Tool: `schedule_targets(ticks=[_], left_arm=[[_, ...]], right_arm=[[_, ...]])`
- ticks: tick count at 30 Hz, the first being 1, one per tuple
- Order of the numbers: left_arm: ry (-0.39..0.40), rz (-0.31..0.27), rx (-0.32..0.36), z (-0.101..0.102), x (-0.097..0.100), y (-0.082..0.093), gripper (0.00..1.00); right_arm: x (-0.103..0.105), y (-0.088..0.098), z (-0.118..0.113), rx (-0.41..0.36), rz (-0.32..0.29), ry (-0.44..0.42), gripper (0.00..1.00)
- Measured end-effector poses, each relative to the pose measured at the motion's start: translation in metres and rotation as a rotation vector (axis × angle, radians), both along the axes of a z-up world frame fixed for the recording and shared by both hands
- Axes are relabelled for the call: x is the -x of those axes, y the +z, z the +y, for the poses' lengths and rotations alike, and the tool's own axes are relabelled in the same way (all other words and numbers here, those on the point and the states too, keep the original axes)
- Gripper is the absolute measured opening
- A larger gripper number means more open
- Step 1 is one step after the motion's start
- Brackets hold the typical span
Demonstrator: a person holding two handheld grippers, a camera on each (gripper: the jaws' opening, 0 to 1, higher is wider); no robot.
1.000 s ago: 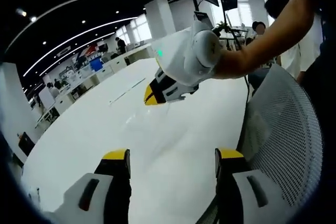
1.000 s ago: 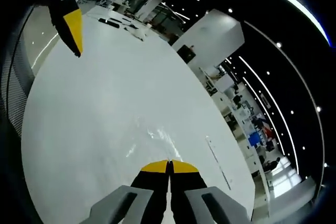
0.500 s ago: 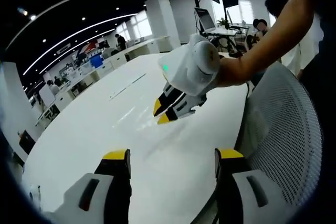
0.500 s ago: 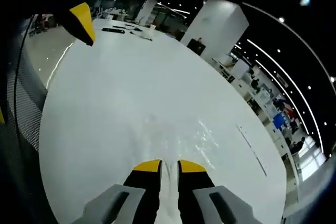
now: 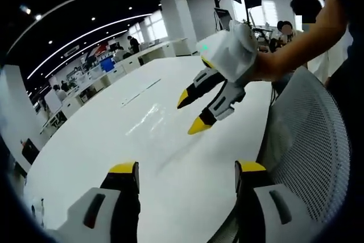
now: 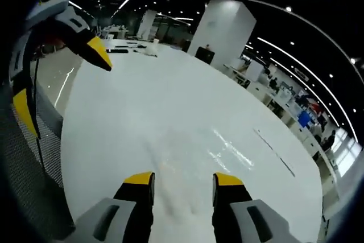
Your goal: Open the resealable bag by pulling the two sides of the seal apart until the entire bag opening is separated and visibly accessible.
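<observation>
Room: open office with strip lights and spot lights on a dark ceiling, white pillars (image 6: pixel 224 27), rows of desks far back, and people standing near the windows.
Table: wide white glossy table (image 5: pixel 142 140) that runs out ahead of both my claws; in the right gripper view the same table (image 6: pixel 170 112) shows pale glare streaks on its top.
Bag: clear and hard to tell from the tabletop; I make out only a faint shiny, crinkled patch (image 6: pixel 227 152) lying flat on the table just ahead of my right claw, and I cannot tell whether its seal is parted.
Left claw (image 5: pixel 185 172): my two yellow-tipped jaws stand wide apart over bare table, nothing between them.
Right claw (image 6: pixel 183 179): my jaws are apart here too, with white table showing in the gap and nothing gripped.
Right claw seen from the left gripper view: it (image 5: pixel 193 112) hangs above the table with its yellow tips spread and pointing down toward the top, my forearm (image 5: pixel 296 49) reaching in behind it.
Left claw seen from the right gripper view: one yellow tip (image 6: pixel 101 53) juts in over the far side of the table.
Chair: grey mesh chair back (image 5: pixel 310 140) just beside the table's near edge.
Far things: a few small dark items (image 6: pixel 116 50) lie at the far end of the table, too small to name.
</observation>
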State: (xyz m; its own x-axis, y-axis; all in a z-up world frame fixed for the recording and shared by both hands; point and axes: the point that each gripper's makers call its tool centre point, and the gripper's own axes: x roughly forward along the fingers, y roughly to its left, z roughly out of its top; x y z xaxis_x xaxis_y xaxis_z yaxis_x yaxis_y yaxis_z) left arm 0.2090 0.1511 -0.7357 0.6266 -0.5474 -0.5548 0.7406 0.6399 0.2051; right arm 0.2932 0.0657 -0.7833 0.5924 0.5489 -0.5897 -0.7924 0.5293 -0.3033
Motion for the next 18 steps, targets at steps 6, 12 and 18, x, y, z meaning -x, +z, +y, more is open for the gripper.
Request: schedule_targets(ticks=[6, 12, 18], left_arm=[[0.013, -0.003, 0.008, 0.001, 0.002, 0.002, 0.68], [0.02, -0.01, 0.018, 0.002, 0.007, 0.005, 0.71], [0.046, -0.03, 0.053, 0.004, 0.011, 0.012, 0.71]], right_arm=[[0.011, 0.016, -0.022, -0.105, 0.04, -0.098, 0.44], [0.026, 0.032, -0.052, -0.222, 0.088, -0.225, 0.53], [0.042, 0.043, -0.077, -0.295, 0.103, -0.334, 0.69]])
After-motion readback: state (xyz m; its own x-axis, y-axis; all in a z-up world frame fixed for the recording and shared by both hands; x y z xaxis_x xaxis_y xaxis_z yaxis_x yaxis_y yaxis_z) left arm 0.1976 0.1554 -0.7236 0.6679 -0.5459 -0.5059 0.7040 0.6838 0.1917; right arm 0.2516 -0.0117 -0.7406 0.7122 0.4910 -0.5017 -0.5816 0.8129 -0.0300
